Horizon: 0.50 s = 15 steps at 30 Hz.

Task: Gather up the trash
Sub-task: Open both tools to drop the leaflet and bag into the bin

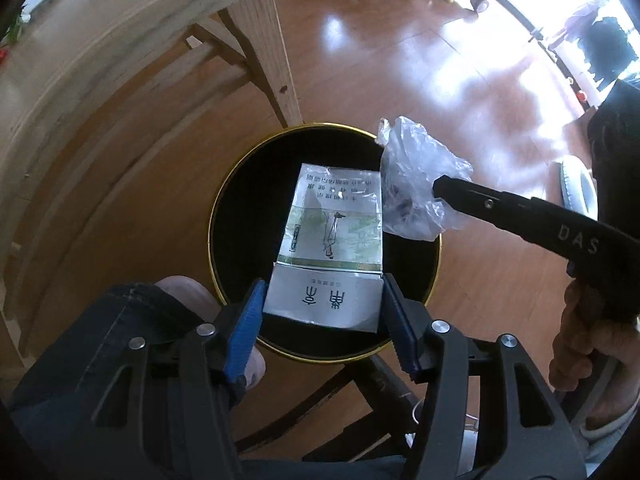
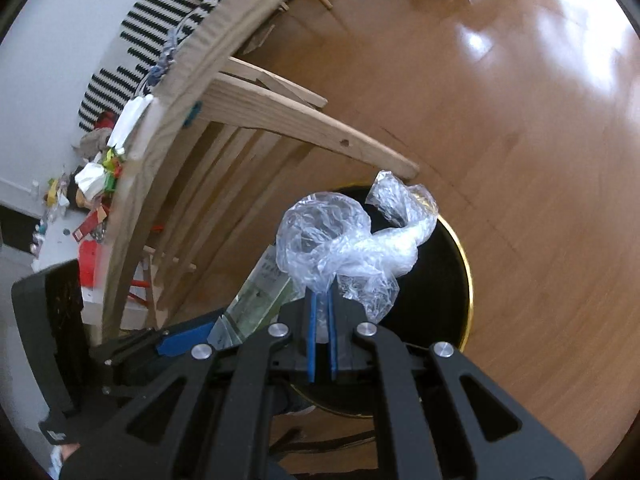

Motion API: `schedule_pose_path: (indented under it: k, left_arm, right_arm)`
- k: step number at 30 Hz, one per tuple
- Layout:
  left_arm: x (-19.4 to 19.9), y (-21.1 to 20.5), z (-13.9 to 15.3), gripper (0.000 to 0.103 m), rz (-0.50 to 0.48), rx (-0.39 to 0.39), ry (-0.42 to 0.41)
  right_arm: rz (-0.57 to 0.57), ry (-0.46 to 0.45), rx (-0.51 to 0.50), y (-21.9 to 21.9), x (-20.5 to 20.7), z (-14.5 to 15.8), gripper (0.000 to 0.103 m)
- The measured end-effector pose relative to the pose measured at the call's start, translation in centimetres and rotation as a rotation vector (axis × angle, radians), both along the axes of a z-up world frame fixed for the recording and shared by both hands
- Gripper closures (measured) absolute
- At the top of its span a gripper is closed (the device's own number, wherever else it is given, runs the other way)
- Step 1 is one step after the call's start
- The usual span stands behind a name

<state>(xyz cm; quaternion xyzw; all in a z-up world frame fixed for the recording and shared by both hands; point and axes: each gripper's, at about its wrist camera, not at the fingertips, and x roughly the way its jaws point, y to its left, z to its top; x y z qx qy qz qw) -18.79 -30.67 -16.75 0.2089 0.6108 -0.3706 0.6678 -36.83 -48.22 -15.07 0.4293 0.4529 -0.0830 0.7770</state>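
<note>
Left gripper [image 1: 322,300] fingers pinch flattened packet [image 1: 332,236] by side edges: light, semi-stiff. Right gripper [image 2: 322,304] fingers pinch crumpled plastic bag [image 2: 352,236]: flimsy, slippery. Both over black bin [image 1: 236,216].

Bin [image 1: 224,216] mouth open below; table leg [image 1: 272,68] prob. crowds far rim.

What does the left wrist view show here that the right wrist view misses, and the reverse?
Left wrist only: the printed face of the flattened carton clamped in the left hand-held gripper, and the person's jeans-clad leg.
Right wrist only: the cluttered tabletop and striped cushion.
Both: the crumpled plastic bag pinched in the right hand-held gripper, held over the gold-rimmed black bin.
</note>
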Motion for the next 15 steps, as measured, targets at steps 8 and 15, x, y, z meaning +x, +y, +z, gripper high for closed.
schedule_pose_path:
  k: [8,15]
  left_arm:
    - [0.3,-0.2,2.2,0.007,0.030,0.014,-0.108]
    - [2.2,4.7,9.9,0.007,0.169,-0.111,-0.225]
  right_arm:
    - [-0.062,-0.011,0.048,-0.8,-0.5,0.8,0.007]
    - [-0.051,-0.091,-0.166,-1.0,-0.1,6.2,0.007]
